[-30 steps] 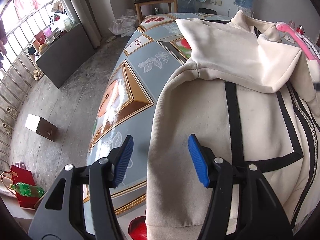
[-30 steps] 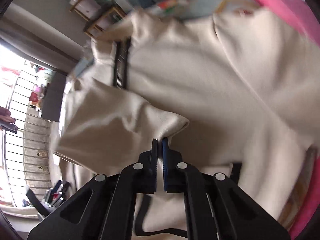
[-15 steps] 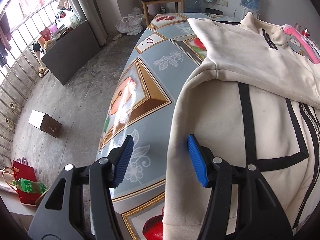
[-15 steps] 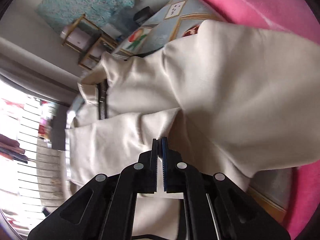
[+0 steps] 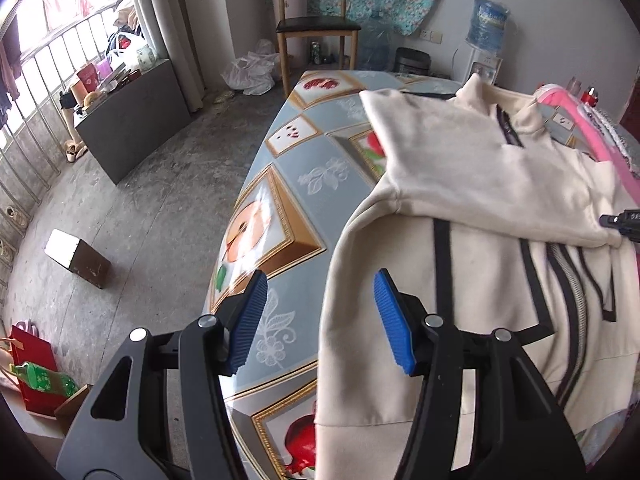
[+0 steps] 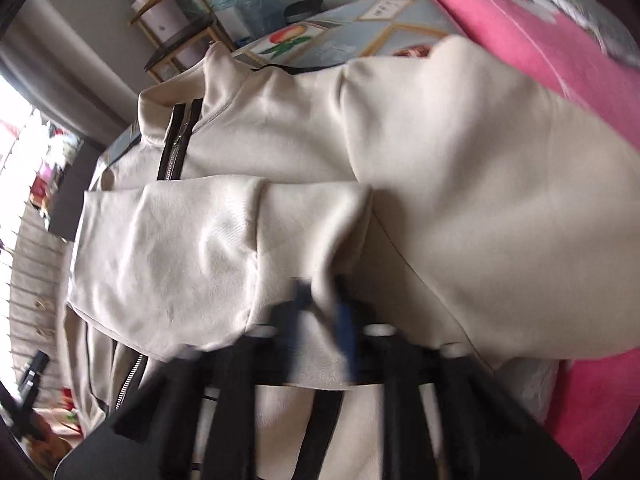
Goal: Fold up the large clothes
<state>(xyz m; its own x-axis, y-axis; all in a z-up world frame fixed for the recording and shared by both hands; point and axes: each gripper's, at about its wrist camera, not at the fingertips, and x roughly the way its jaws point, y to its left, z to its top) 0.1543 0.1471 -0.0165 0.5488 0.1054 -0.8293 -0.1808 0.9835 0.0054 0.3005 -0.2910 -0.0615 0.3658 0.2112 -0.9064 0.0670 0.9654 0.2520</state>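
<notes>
A cream zip jacket [image 5: 472, 248] with black trim lies on the patterned table [image 5: 288, 184]. Its left sleeve [image 5: 492, 184] is folded across the chest. My left gripper [image 5: 318, 316] is open and empty, hovering over the jacket's left edge near the hem. In the right wrist view the jacket [image 6: 280, 184] fills the frame. My right gripper [image 6: 320, 312] is motion-blurred, its blue pads parted with the sleeve cuff [image 6: 320, 276] lying between them. Its tip also shows in the left wrist view [image 5: 624, 222] at the cuff.
A pink garment [image 6: 560, 40] lies at the table's right side, also in the left wrist view [image 5: 592, 132]. A wooden chair [image 5: 316, 28], water bottle [image 5: 490, 24], dark cabinet [image 5: 132, 116] and small box [image 5: 78, 258] stand on the floor left of the table.
My right gripper carried the sleeve across the jacket's chest, laid it down, and its jaws have parted. My left gripper stayed open and drew back a little.
</notes>
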